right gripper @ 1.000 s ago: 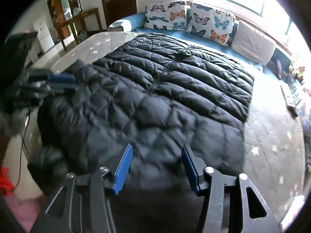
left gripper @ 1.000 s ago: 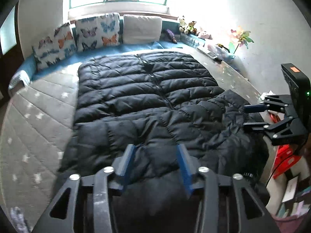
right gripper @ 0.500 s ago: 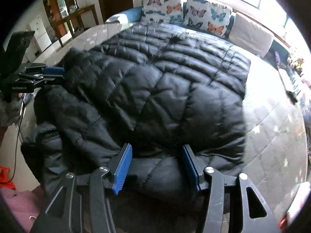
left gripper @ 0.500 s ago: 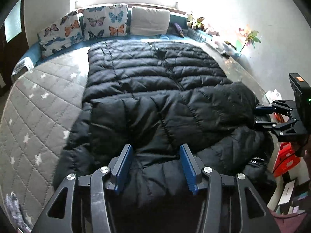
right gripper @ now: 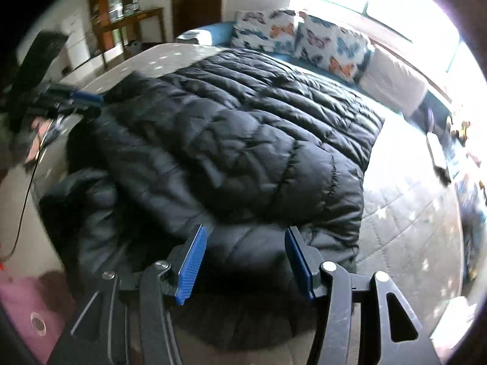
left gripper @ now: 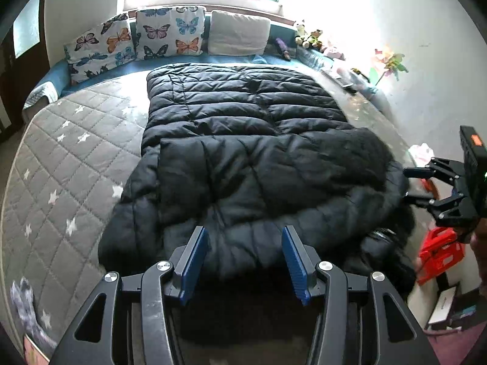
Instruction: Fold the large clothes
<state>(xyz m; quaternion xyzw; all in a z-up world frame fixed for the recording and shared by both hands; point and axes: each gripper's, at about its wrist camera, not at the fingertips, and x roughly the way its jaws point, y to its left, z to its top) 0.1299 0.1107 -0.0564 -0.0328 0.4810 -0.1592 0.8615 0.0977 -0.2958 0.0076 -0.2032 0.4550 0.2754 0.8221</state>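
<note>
Blurring smears my right wrist view, so the near hem of the black quilted down coat (right gripper: pixel 243 140) is hard to make out there, and its bottom end runs out of sight beneath my fingers in both views. The coat lies along the grey star-quilted mattress (left gripper: pixel 61 164), its near part folded back over the middle, one dark bundle spilling over the mattress's near right corner. Along the far edge, left to right, lean two butterfly-print cushions (left gripper: pixel 169 38) and a plain beige cushion (left gripper: pixel 239 33), with small soft toys (left gripper: pixel 309 36) in the far right corner. A red plastic object (left gripper: pixel 441 252) sits on the floor beyond the right edge. My left gripper (left gripper: pixel 245 257) hovers over the near hem, blue pads spread wide, holding nothing. My right gripper (right gripper: pixel 245 261) is likewise spread and empty, poised above the coat's near right side.
</note>
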